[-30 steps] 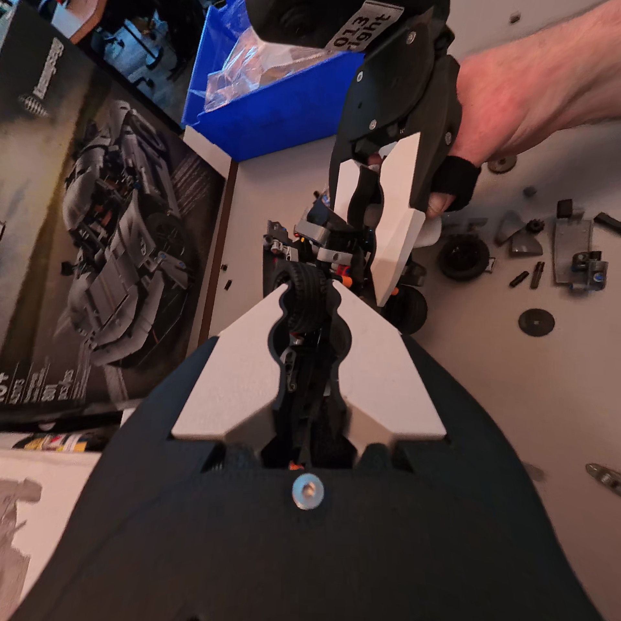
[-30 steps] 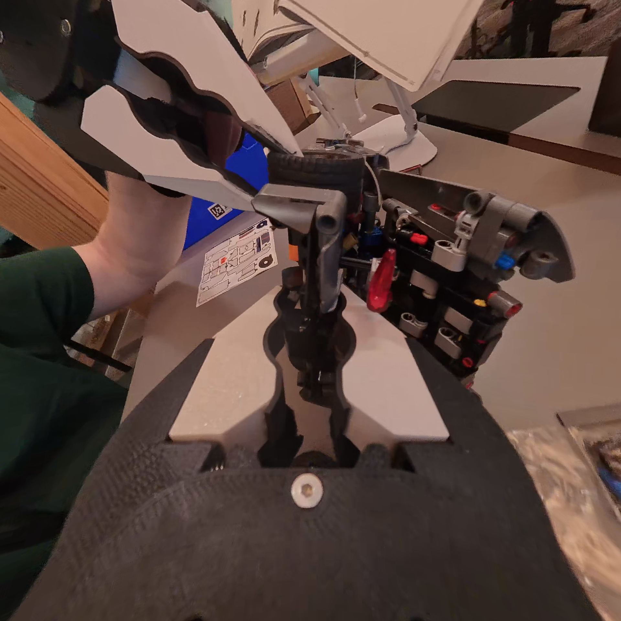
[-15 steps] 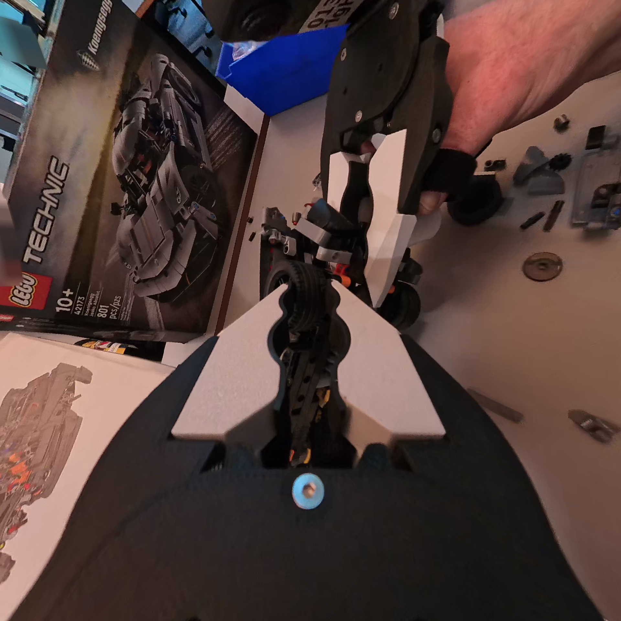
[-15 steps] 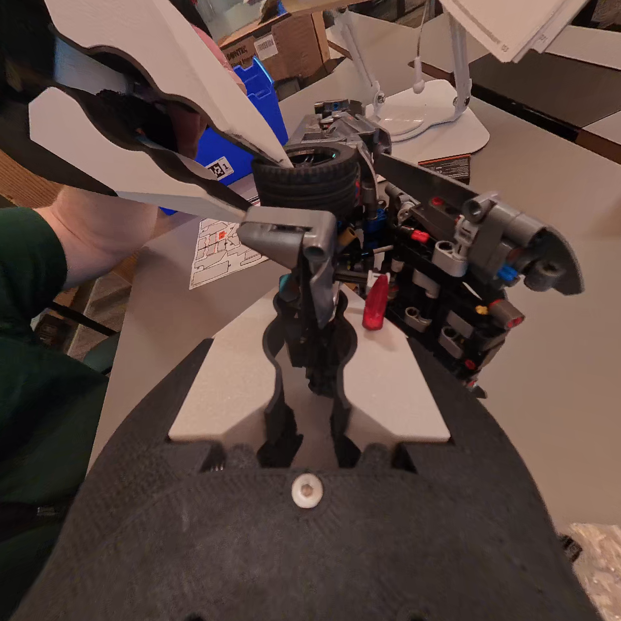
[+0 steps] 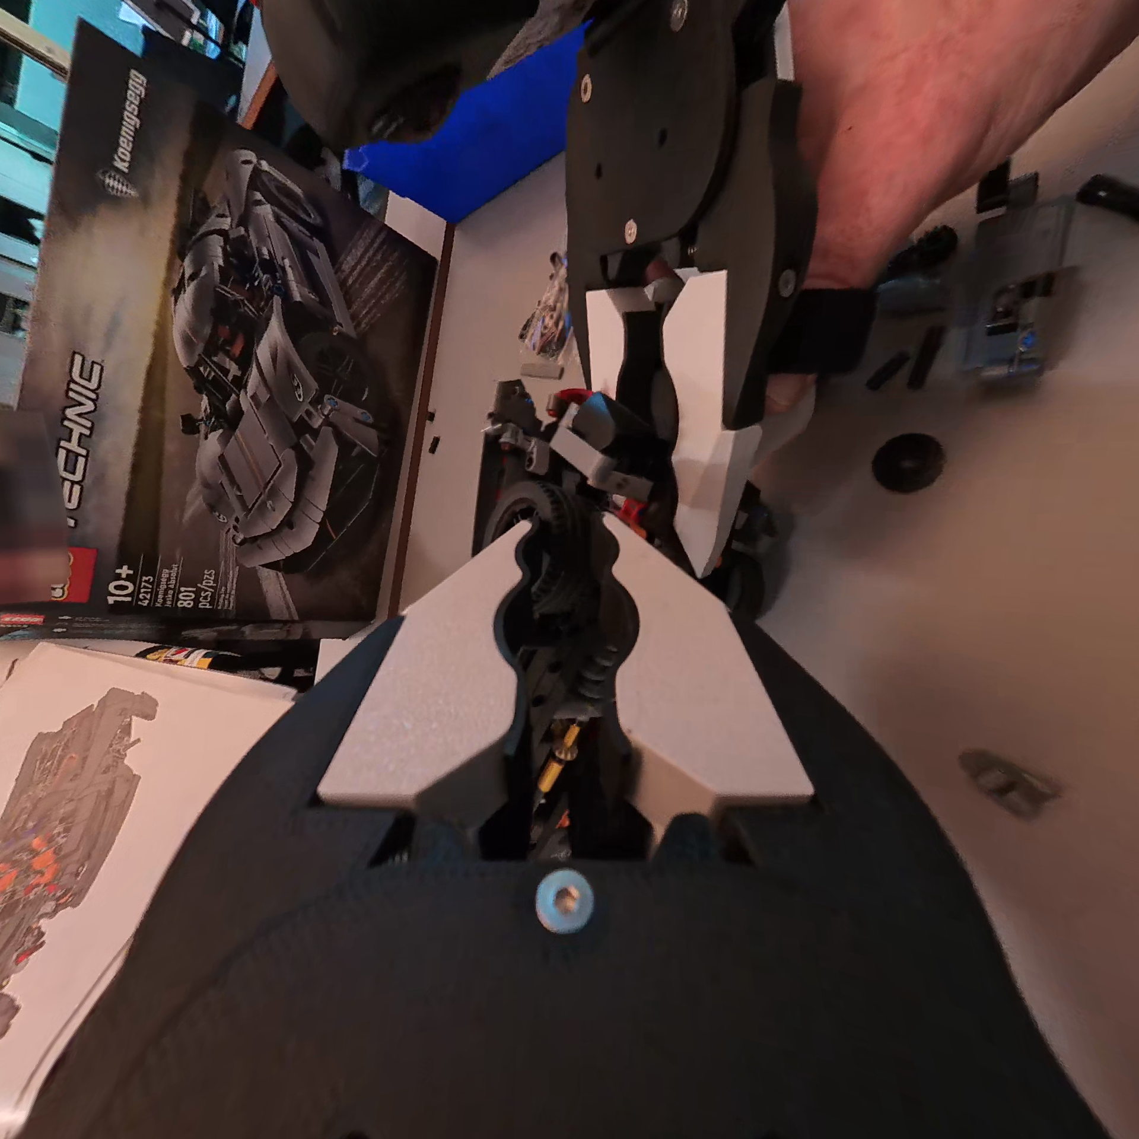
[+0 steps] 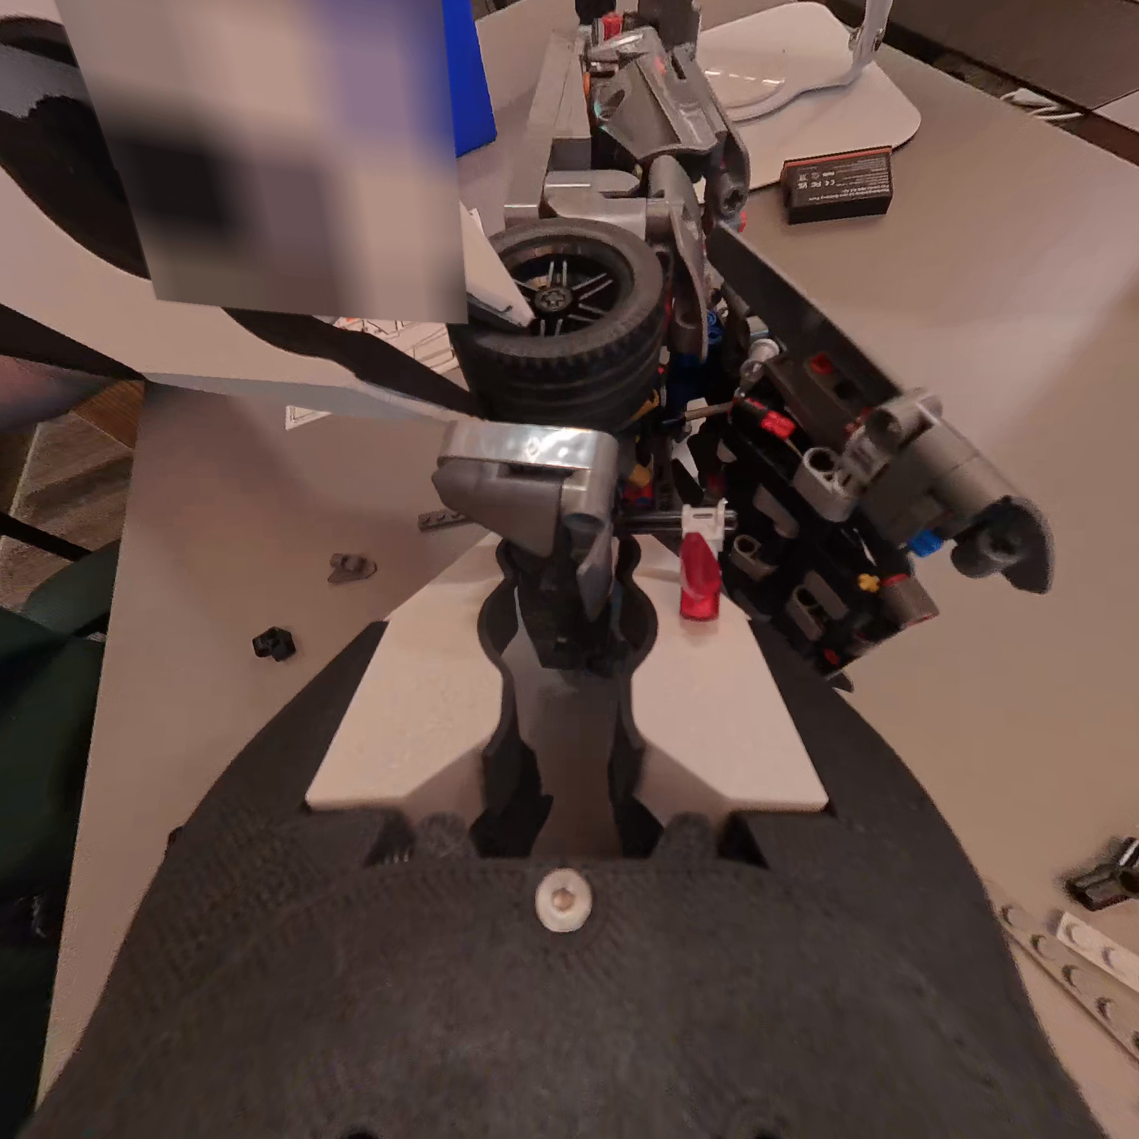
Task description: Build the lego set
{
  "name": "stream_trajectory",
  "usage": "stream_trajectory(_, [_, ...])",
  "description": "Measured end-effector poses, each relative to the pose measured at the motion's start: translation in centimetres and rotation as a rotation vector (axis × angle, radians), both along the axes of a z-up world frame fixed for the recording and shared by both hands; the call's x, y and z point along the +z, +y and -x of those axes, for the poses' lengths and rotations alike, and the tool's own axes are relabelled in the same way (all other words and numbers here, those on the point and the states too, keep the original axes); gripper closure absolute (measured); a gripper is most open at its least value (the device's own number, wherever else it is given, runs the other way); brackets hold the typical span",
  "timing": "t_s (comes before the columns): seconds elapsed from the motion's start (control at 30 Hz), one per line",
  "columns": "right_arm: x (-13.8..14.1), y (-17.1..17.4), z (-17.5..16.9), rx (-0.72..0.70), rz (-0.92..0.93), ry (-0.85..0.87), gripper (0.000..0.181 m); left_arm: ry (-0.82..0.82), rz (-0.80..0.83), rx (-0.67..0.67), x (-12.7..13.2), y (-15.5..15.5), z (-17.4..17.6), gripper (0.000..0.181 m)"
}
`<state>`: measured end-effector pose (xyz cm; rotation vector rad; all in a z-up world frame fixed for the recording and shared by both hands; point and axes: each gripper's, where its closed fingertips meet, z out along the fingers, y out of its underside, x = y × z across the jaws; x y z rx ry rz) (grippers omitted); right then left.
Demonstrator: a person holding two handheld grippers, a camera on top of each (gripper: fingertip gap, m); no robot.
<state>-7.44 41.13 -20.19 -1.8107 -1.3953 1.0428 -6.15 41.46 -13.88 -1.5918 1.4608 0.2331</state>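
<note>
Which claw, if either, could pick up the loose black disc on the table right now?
Probably neither: the left claw and right claw are both shut on the car model. The black disc lies unobstructed, but a claw must release first.

One half-built Lego car (image 6: 770, 431), one of its mounted tyres (image 6: 567, 333) plainly in sight. Two grippers, the left gripper (image 5: 567, 555) and the right gripper (image 6: 564, 591). One set box (image 5: 234, 345), one instruction booklet (image 5: 92, 801), one blue bin (image 5: 487, 154), one loose black wheel (image 5: 907, 461), one small black battery (image 6: 838, 182).
</note>
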Motion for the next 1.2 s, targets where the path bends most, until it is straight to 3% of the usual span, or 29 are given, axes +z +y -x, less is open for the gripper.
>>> stream_trajectory(0.1, [-0.4, -0.1, -0.1, -0.004, -0.036, -0.017, 0.155, -0.025, 0.023, -0.017, -0.2, -0.6, 0.3, 0.165])
stream_trajectory(0.3, [-0.8, -0.2, -0.1, 0.002, -0.069, -0.042, 0.155, -0.039, 0.030, -0.011, 1.3, -0.9, 4.0, 0.131])
stream_trajectory(0.47, [-1.0, -0.3, -0.3, 0.005, -0.082, -0.067, 0.153, -0.001, 0.134, 0.008, -0.9, 1.2, 9.3, 0.120])
stream_trajectory(0.7, [-0.9, -0.3, -1.0, -0.015, -0.135, -0.128, 0.145, -0.067, 0.267, 0.007, -2.6, 3.5, 11.4, 0.109])
stream_trajectory(0.93, [-1.0, 0.3, -1.1, -0.052, -0.133, -0.134, 0.152, -0.080, 0.284, 0.015, -2.7, 3.9, 11.1, 0.119])
stream_trajectory(1.2, [-1.0, 1.7, -2.0, -0.061, -0.154, -0.141, 0.153, -0.069, 0.240, 0.129, -2.5, 3.2, 10.4, 0.126])
